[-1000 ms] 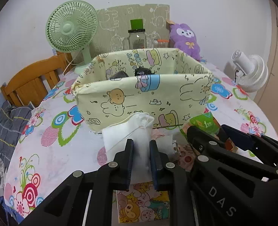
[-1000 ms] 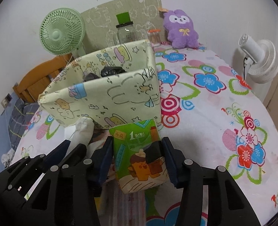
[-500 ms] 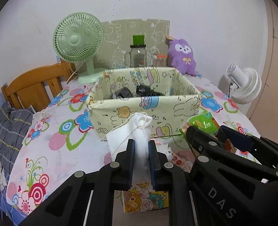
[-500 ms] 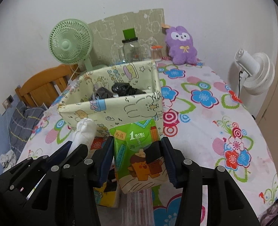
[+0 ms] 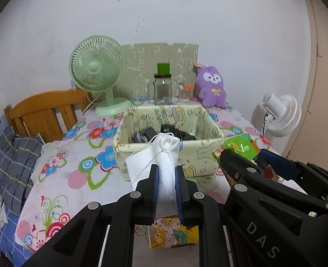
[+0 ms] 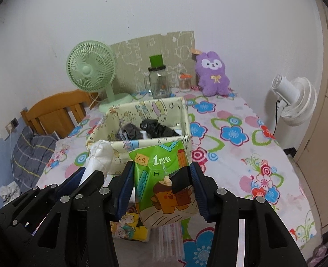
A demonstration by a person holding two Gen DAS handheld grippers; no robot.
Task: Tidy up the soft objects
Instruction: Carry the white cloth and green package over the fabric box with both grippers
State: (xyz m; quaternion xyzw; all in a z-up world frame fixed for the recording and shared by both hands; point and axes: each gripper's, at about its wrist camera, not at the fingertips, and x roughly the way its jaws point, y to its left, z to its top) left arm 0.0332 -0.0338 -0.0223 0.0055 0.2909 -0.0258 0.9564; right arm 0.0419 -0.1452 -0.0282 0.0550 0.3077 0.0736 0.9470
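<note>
Room: white walls are enclosing a bench [image 6: 241, 120] that is wearing a cloth printed with bright flowers; a wooden chair [image 5: 41, 109] is standing at its left side.
Back of bench: a green fan [image 5: 97, 66] is standing beside a patterned board [image 5: 141, 66]; a glass jar with a green lid [image 5: 163, 86] is sitting in front of that board, and a purple plush toy [image 5: 211, 86] is leaning by the wall.
Right edge: a white fan [image 6: 297, 102] is standing beyond the bench.
Fabric bin: a pale yellow cartoon-print bin [image 6: 155, 109] is sitting open-topped in the middle of the bench, holding dark crumpled items [image 6: 150, 129].
Left hand-held gripper [image 5: 167, 183]: it is clenching a white cloth bundle [image 5: 166, 155] tied with string, the pads pressing it from both sides, raised above the bench just in front of the bin.
Right hand-held gripper [image 6: 162, 187]: it is grasping a green tissue pack [image 6: 164, 178] printed with a cartoon figure, one pad on each side, held off the bench near the bin's front wall.
Relation: both hand-held grippers are hovering side by side, the white bundle to the left of the green pack.
Below: a yellow cartoon-print packet [image 5: 172, 233] is lying under the grippers.
</note>
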